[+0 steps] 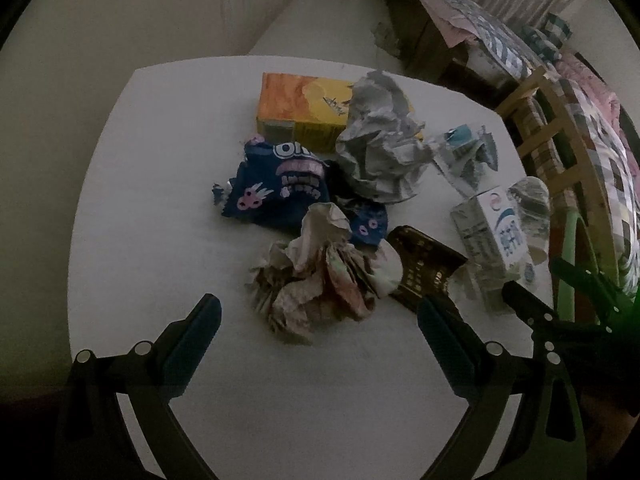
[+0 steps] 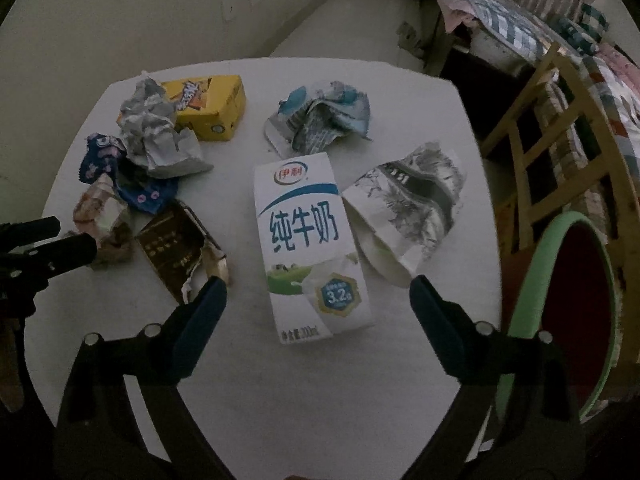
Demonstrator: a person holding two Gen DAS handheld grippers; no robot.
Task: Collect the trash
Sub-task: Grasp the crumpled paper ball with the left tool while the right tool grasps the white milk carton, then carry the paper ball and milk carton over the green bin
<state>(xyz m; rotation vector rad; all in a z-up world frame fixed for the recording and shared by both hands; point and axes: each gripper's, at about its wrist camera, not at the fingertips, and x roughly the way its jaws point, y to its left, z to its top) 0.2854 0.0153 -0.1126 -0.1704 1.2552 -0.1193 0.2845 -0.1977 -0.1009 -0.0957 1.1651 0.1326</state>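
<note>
Right wrist view: both jaws released, milk carton (image 2: 310, 248) reading "纯牛奶", "3.2g".

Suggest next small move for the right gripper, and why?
Probably lower the right gripper straight down over the milk carton and close. Its fingers are open, empty, and already straddle the carton's near end, and the green-rimmed bin sits just right of the table.

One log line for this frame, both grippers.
left gripper: open, over crumpled paper | right gripper: open, over milk carton | held: nothing
</note>
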